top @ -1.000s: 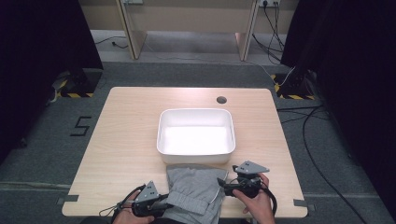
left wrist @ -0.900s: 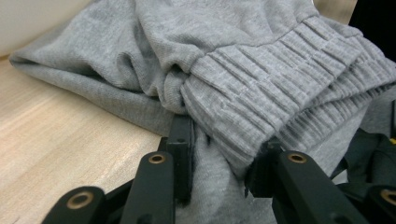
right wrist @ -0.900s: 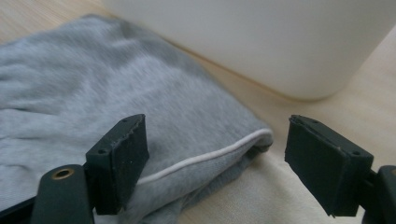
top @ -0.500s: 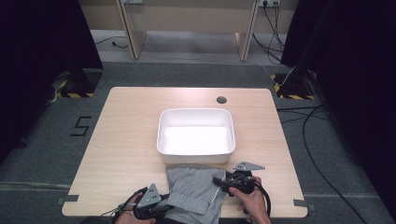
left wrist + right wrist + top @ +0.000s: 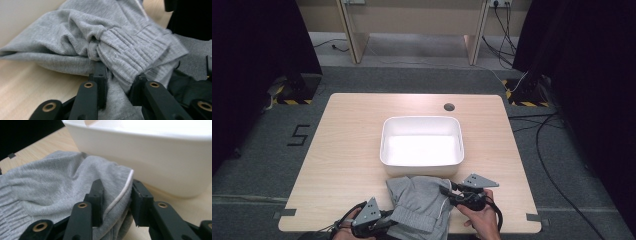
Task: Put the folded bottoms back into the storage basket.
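A grey garment (image 5: 419, 205) lies crumpled at the table's near edge, just in front of a white tub (image 5: 422, 119). My left gripper (image 5: 389, 220) is at its lower left corner. In the left gripper view the jaws (image 5: 117, 77) pinch the ribbed hem (image 5: 130, 47), which bunches up above them. My right gripper (image 5: 446, 192) meets the cloth's right edge. Its jaws (image 5: 116, 195) have just been closing, and the grey fabric (image 5: 50, 185) with a white cord (image 5: 120, 195) is now squeezed between the pads. The tub wall (image 5: 150, 157) rises close behind.
The wooden table (image 5: 347, 145) has a round cable hole (image 5: 449, 106) at the back right. The person's hand (image 5: 484, 222) holds the right gripper at the front edge. Grey floor surrounds the table, with cables (image 5: 557, 130) to the right.
The right gripper's jaws have narrowed onto the garment's right edge. The left gripper has lifted slightly, with the hem bunched in it. The tub has not moved.
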Demonstrator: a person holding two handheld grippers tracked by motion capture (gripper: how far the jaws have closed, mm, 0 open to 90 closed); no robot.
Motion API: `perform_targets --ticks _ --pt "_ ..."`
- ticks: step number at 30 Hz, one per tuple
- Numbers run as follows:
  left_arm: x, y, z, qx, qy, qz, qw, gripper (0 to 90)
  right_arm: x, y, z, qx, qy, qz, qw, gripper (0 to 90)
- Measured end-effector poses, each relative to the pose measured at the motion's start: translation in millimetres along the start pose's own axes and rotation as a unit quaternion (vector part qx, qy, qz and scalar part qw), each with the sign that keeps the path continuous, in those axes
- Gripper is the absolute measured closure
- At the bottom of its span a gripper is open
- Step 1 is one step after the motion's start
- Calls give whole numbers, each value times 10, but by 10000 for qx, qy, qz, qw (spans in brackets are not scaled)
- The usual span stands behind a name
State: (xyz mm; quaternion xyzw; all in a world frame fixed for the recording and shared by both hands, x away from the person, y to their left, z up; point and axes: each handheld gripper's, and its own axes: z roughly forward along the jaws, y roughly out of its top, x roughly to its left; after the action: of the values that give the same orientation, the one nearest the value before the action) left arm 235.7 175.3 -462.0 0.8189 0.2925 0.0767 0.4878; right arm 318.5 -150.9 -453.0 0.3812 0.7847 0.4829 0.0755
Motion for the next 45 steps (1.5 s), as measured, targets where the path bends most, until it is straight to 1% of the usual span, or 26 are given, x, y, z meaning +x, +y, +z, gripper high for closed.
perform_targets --ticks 1,2,3,5,6,7,8,9,10,12,15,18,21,25,26,30,31,34,35,37,38,39,42,45 --pt "-16 28 -24 -39 -39 3 10000 734 24 31 -31 -95 2 -115 9999 736" --pt "-34 60 -52 -97 -66 10 9999 735 49 58 -68 -202 41 -148 9997 782" --pt "-43 76 -65 -138 -99 10 9999 739 79 91 -104 -293 119 -188 9993 790" --pt "-66 115 -102 -197 -156 32 9997 740 121 134 -147 -361 125 -291 9988 797" --pt "-68 121 -111 -176 -152 40 9997 740 142 161 -166 -377 110 -373 9985 801" --pt "-59 118 -114 -163 -124 21 9998 740 149 171 -169 -359 113 -394 9985 803" --pt "-41 107 -108 -166 -95 -18 9998 740 145 173 -163 -352 74 -413 9985 807" --pt "-22 93 -100 -144 -80 -53 9999 740 139 163 -151 -371 65 -379 9986 810" --pt "-4 82 -93 -137 -93 -90 9998 741 135 151 -141 -357 87 -344 9987 813" --pt "5 89 -97 -157 -132 -135 9997 744 138 148 -138 -393 109 -366 9985 816" --pt "-24 135 -131 -224 -127 -53 9997 745 176 191 -172 -475 134 -404 9980 817" --pt "-68 199 -196 -346 -138 11 9993 745 242 268 -264 -612 145 -538 9966 817" --pt "-99 261 -245 -436 -173 42 9989 747 305 333 -348 -724 138 -596 9955 818" --pt "-120 407 -314 -571 -296 52 9979 751 337 438 -411 -844 182 -655 9941 820" --pt "-126 460 -337 -618 -315 78 9976 751 347 469 -422 -861 219 -636 9940 821" --pt "-132 642 -406 -703 -299 266 9967 752 376 637 -485 -960 230 -768 9921 823" --pt "-131 677 -416 -734 -310 278 9964 753 389 693 -505 -1026 259 -761 9915 823" --pt "-121 825 -457 -821 -293 395 9954 753 397 820 -561 -1129 231 -868 9895 823" --pt "-117 858 -465 -844 -295 414 9951 753 406 872 -590 -1152 213 -861 9894 823" --pt "-94 949 -486 -896 -293 454 9945 753 404 953 -625 -1239 201 -909 9879 824" --pt "-81 994 -496 -926 -291 466 9942 753 404 982 -640 -1250 187 -892 9880 824" --pt "-68 1040 -505 -959 -292 470 9939 753 396 1023 -653 -1304 205 -894 9872 824" --pt "-25 1180 -527 -1019 -279 501 9931 753 366 1136 -693 -1328 184 -905 9868 824" --pt "55 1321 -514 -1014 -286 477 9933 754 317 1262 -705 -1352 181 -866 9869 825"
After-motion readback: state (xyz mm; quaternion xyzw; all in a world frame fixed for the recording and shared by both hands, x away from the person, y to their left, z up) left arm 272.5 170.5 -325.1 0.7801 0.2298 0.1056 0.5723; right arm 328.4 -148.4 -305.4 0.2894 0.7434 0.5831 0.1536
